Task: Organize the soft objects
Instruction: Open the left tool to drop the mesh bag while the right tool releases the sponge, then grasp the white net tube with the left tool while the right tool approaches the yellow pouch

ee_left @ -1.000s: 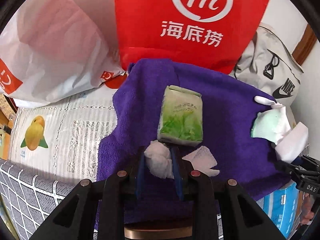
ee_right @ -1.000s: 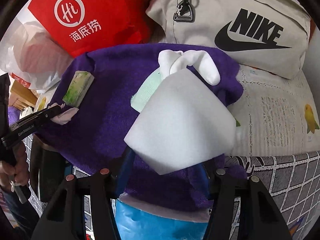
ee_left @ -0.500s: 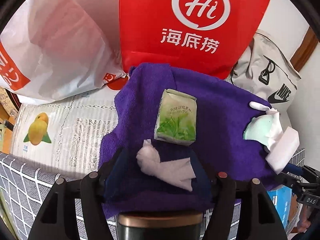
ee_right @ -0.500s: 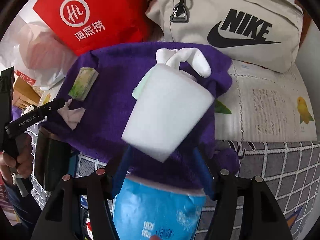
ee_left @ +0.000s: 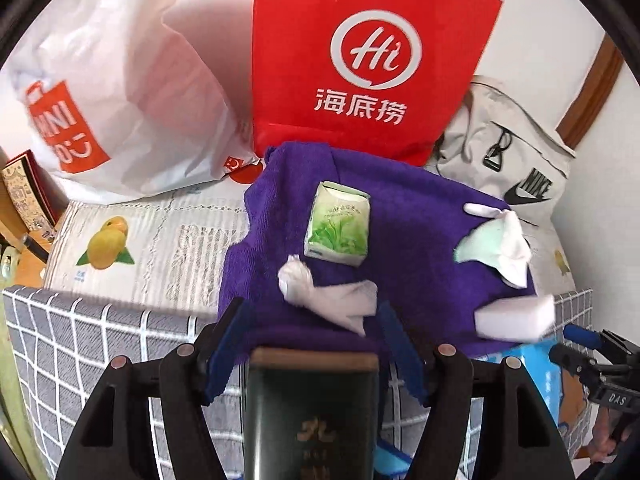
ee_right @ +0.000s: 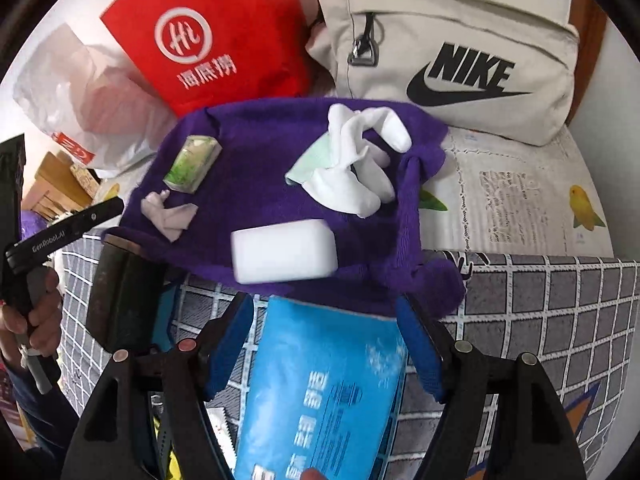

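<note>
Sponge [ee_right: 285, 250] lies on purple towel [ee_right: 260, 136] just ahead of the right gripper's [ee_right: 326, 334] released jaws.

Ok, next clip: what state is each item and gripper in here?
left gripper: open, empty.
right gripper: open, empty.
white sponge: lying free on the purple towel, blurred.
crumpled tissue: loose on the towel.
green tissue pack: lying flat, closed.
white socks: bunched in a heap.
</note>
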### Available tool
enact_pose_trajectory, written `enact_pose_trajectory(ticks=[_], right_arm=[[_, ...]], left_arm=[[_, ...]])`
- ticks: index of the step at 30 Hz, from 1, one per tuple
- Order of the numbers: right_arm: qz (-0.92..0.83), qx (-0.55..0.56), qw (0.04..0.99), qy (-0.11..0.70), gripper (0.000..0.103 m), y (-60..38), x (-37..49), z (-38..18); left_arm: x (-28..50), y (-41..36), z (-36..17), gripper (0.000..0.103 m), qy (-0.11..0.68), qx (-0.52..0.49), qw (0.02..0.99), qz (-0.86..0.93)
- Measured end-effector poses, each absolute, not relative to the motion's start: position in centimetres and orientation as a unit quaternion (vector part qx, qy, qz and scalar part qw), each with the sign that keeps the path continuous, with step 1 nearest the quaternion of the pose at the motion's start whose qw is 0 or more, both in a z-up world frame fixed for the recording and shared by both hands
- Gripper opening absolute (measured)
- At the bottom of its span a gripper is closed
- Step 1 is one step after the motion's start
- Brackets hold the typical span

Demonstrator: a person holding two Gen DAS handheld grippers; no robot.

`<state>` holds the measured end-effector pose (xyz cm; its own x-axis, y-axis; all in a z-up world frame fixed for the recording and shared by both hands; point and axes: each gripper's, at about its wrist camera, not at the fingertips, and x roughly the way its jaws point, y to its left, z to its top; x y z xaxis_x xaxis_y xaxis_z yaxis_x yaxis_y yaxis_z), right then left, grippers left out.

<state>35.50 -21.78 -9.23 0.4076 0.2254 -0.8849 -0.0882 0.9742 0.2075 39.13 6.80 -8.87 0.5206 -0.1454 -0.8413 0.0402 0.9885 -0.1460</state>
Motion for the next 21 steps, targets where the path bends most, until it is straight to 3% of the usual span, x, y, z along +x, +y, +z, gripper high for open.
enact_pose_trajectory(ticks=[21], right_arm=[[0.141, 0.061, 0.865, 0.477, 0.073, -18.0, 24.6, -6.7]], left_arm=[[25.9, 8.7, -9.4, 0.066, 0.478, -0.063, 0.874, -0.063]])
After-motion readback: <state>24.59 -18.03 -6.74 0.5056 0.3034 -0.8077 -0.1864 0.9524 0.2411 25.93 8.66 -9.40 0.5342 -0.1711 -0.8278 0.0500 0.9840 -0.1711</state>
